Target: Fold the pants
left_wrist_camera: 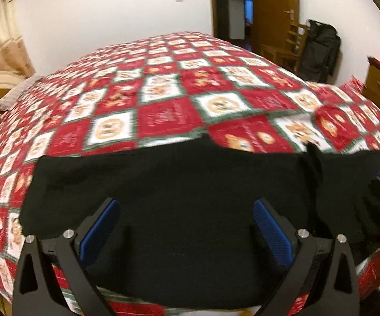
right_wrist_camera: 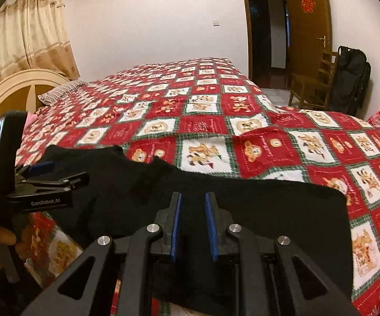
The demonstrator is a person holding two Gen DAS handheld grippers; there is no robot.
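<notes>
Pants (left_wrist_camera: 179, 192), black, are spread along the bed's (left_wrist_camera: 163, 100) near edge, long axis running left to right. Left gripper (left_wrist_camera: 186, 233) is held wide apart above them; right gripper (right_wrist_camera: 193, 226) is narrowly parted, nothing grasped

Warm indoor light, strong fisheye bending, dark corners.
The left wrist view is smeared with motion blur across the red-and-white checked bedspread (left_wrist_camera: 163, 100); the right wrist view is sharper. The black fabric pants (right_wrist_camera: 269, 210) show almost no detail.
</notes>
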